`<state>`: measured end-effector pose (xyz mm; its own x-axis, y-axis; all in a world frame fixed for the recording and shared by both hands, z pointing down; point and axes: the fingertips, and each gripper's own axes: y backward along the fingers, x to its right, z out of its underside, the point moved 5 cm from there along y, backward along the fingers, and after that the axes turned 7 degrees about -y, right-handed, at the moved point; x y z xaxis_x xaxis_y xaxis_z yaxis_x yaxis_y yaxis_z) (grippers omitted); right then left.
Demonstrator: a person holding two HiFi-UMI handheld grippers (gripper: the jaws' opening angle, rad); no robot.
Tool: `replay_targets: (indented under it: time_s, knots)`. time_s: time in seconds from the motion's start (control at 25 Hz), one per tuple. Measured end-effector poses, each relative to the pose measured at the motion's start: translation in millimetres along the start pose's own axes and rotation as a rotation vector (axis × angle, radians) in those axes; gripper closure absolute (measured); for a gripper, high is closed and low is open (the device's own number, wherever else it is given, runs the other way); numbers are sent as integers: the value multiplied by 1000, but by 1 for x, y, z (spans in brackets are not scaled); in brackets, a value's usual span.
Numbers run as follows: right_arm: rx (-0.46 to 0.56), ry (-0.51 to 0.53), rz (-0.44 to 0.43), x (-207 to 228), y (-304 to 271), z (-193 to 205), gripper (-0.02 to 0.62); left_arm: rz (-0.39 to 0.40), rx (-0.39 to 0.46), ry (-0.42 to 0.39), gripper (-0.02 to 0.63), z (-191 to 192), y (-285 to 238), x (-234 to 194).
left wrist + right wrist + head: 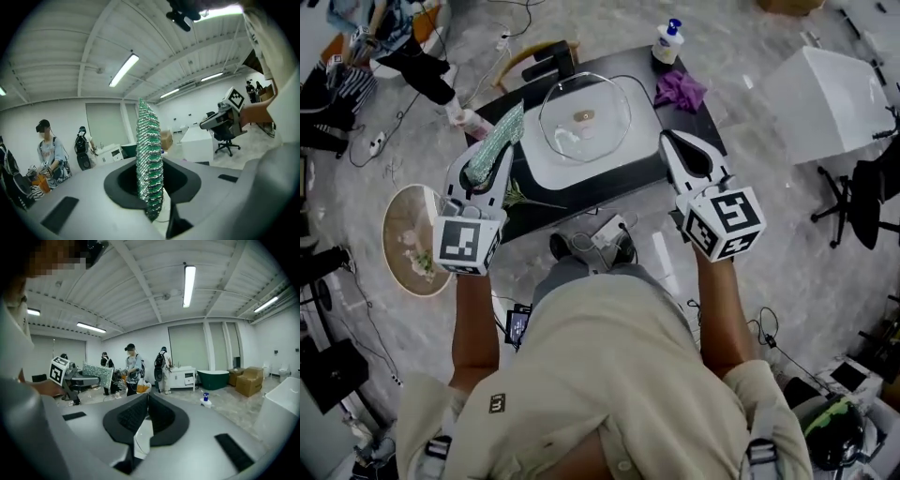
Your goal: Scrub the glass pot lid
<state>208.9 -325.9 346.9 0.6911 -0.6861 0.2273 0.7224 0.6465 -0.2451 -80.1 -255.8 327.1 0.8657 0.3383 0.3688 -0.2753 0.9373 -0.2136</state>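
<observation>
Green scourer (148, 140) clamped in left tongs (151, 180), right tongs (146, 401) together; head view shows lid (584, 120).

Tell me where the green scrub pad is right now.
In the head view the green scrub pad is at the left, clamped in the left gripper, just left of the glass pot lid on the dark table.

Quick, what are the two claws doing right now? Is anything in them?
Left claw: closed on the scrubber.
Right claw: closed, nothing in it.
</observation>
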Motion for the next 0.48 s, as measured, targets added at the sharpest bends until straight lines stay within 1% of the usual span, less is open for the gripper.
replay_targets:
  time_s: [0.08,0.16,0.24,0.36,0.48]
  knots:
    - [53,30,-37,-12,8,-20,572,-14,40,9,514,-16,16,4]
    - [92,79,-58,-22,15,-37,572,-22,60,13,514,-27,28,7]
    - [119,99,-68,-28,23,-52,572,-17,70,21,514,-34,35,10]
    - [145,111,-79,-30,29,-66,572,-11,79,10,514,-44,41,13]
    - [147,121,-93,-32,34,-72,572,-8,87,1,514,-53,44,16]
